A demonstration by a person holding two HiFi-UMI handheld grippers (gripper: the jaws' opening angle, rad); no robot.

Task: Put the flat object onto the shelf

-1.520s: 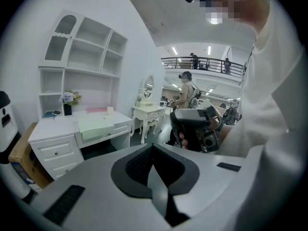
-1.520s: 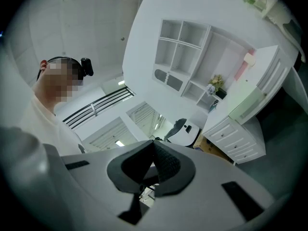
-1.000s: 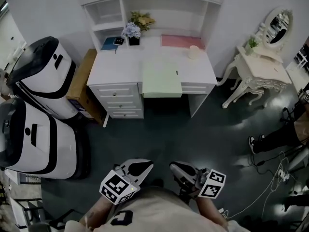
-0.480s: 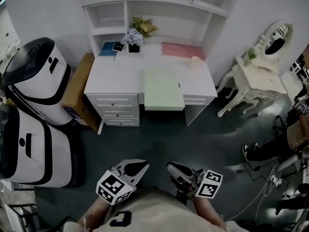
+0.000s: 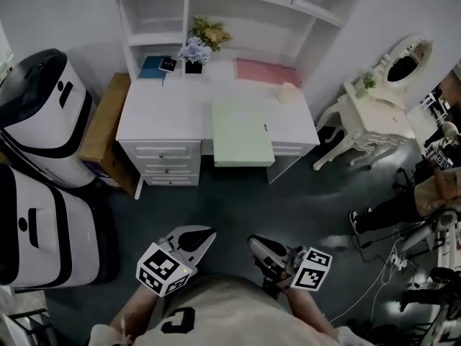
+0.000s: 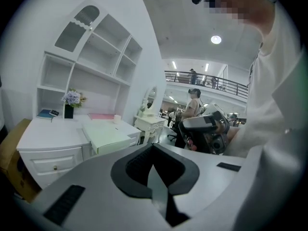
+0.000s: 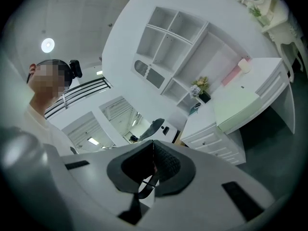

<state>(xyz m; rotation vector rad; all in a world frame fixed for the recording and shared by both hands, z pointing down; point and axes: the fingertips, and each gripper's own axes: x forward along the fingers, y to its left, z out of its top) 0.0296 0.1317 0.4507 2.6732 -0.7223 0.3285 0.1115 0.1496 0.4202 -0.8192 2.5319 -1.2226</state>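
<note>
**A:** Entry one, the task's thing?

**B:** Pale green flat rectangular board [image 5: 241,132]. It lies on the white desk surface [image 5: 166,110] at the middle of the front edge, one end overhanging. Nothing touches it.

**A:** Tools?

**B:** Left hand-held gripper [image 5: 205,231]: jaws together, nothing between them. Right hand-held gripper [image 5: 253,243]: likewise closed and empty. Both are over the dark floor [image 5: 302,200], well apart from the surface.

**A:** Step in hand?

**B:** Judged to be the approach, with no grasp begun. The next move calls for reaching the front edge, parting one pair of jaws and pinching the overhanging end. The board then has to be carried level to the white shelf unit [image 5: 252,31] along the back edge.

**A:** Containers?

**B:** Open shelf compartments: nothing seen in the parts that show. Small dark vase [image 5: 193,66] at the back edge, left of middle: holds pale purple and yellow flowers. White drawers [image 5: 164,161] under the front left: shut, contents unseen. Brown cardboard box [image 5: 101,121] against the left edge: contents not discernible.
</note>
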